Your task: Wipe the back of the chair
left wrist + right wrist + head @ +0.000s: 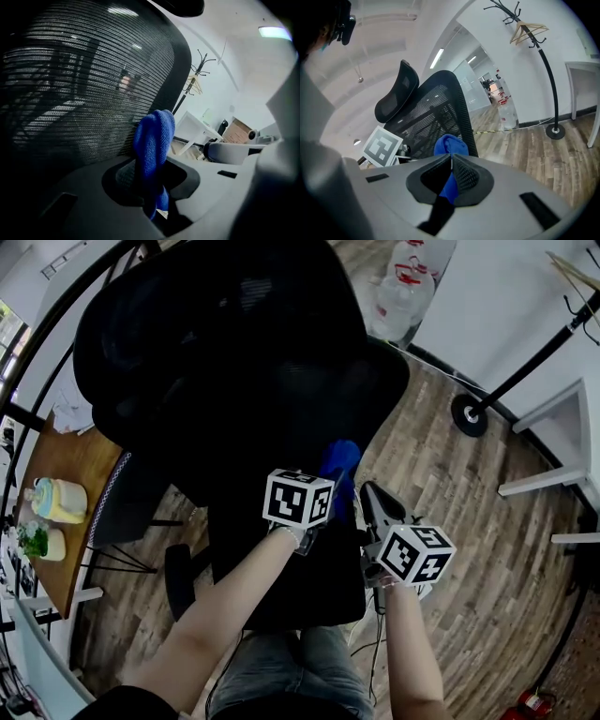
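Office, wood-plank floor. Left gripper clamped on blue cloth. Right gripper jaws nearly together, pinching same cloth. Cloth bunched at right edge of mesh chair back; back rises upright, ahead-left, left gripper nearer.
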`<state>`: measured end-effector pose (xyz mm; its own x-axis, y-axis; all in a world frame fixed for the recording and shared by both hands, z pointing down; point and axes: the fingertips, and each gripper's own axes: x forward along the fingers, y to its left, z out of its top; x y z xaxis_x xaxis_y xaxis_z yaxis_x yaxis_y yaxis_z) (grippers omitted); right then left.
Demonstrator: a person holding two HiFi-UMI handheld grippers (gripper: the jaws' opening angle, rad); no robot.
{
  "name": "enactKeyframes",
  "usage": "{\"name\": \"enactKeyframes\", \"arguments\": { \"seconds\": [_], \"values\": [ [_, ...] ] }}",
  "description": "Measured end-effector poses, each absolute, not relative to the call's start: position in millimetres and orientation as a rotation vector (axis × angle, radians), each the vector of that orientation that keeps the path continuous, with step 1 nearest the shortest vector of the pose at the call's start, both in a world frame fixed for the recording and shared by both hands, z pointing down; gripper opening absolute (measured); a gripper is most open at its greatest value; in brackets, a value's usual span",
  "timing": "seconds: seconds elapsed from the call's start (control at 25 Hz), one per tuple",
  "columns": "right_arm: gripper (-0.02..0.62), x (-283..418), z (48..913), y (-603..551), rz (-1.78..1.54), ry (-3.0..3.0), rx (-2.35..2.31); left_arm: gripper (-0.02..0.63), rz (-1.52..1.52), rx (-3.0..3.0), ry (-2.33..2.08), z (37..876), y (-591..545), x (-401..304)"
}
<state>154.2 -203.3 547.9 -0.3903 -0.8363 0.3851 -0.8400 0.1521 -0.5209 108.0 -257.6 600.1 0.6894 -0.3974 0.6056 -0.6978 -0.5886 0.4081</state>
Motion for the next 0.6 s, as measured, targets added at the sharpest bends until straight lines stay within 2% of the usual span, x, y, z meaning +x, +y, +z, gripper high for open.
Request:
{"name": "enactKeyframes", "arguments": {
  "seconds": [0.6],
  "values": [
    [0.031, 92, 538, -225, 1.006, -2.473, 1.507, 0.091, 0.537, 2.163, -0.986, 597, -271, 36]
  ]
}}
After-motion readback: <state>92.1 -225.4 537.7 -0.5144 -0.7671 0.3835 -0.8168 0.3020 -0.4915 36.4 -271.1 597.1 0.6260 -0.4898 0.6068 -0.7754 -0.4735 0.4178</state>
